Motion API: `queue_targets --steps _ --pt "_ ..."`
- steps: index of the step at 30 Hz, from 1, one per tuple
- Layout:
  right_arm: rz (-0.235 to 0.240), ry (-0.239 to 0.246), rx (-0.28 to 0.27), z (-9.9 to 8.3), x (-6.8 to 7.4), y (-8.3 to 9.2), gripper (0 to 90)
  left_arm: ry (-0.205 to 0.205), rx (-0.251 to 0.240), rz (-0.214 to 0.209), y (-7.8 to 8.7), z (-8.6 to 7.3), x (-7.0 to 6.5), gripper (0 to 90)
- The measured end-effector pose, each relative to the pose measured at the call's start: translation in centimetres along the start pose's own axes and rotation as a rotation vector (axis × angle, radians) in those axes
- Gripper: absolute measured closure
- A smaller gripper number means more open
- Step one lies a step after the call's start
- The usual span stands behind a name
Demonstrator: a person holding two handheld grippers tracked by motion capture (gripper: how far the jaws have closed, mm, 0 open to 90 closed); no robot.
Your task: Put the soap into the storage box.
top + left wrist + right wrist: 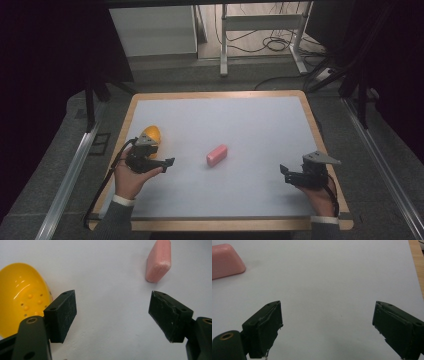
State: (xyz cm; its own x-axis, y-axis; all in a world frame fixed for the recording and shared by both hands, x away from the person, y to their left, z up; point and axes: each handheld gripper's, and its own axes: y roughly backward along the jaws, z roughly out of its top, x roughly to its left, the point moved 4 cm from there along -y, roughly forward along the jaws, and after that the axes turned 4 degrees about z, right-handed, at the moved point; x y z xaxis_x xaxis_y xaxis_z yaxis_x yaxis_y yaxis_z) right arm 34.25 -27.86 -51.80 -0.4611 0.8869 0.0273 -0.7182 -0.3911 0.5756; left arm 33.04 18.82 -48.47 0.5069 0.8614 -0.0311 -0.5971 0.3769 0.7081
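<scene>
A pink block (217,154) lies flat near the middle of the white table top (240,120). A yellow domed thing with small holes (150,134) rests at the left side. My left gripper (169,163) is held just in front of the yellow thing, open and empty. In the left gripper view the yellow thing (18,295) is beside the left jaw, and the pink block (159,261) lies ahead to the right. My right gripper (284,172) is open and empty at the right front. Its view has the pink block (225,261) at the upper left.
A wooden rim (316,125) frames the white top. Beyond the table stand a white cabinet (152,30), a metal frame (260,22) and loose cables (277,44) on the floor. Dark stands flank both sides.
</scene>
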Motion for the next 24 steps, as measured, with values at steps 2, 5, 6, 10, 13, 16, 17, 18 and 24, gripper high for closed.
queue_targets --steps 2,5,6,10,13,16,17,18,24 --pt "-0.001 0.001 0.001 0.0 0.0 0.0 8.7 -0.001 0.0 -0.003 -0.1 0.1 -0.1 23.0" --pt "-0.004 0.001 0.0 0.0 -0.1 0.0 8.7 -0.016 0.007 -0.006 -0.4 0.5 -0.5 23.0" --pt "-0.003 0.001 0.001 0.0 -0.1 0.0 8.7 -0.016 0.007 -0.006 -0.4 0.5 -0.5 23.0" --pt "-0.002 0.002 0.002 -0.1 0.0 0.0 8.7 -0.027 0.011 -0.01 -0.6 0.9 -0.9 23.0" --pt "-0.002 -0.001 0.004 -0.1 -0.1 -0.1 8.7 -0.023 -0.015 0.004 -0.6 1.3 -1.1 23.9" --pt "-0.004 -0.004 0.004 -0.1 -0.1 -0.1 8.8 -0.024 -0.022 0.002 -0.6 1.6 -1.2 23.8" --pt "-0.004 -0.003 0.004 -0.1 -0.1 0.0 8.8 -0.032 -0.016 0.0 -0.7 1.7 -1.4 23.9" --pt "-0.004 -0.004 0.004 -0.1 -0.1 0.0 8.7 -0.032 -0.016 0.0 -0.7 1.7 -1.4 23.8" --pt "0.0 0.0 0.011 -0.2 -0.1 -0.2 8.8 -0.055 -0.012 -0.01 -0.9 2.6 -1.9 23.8"
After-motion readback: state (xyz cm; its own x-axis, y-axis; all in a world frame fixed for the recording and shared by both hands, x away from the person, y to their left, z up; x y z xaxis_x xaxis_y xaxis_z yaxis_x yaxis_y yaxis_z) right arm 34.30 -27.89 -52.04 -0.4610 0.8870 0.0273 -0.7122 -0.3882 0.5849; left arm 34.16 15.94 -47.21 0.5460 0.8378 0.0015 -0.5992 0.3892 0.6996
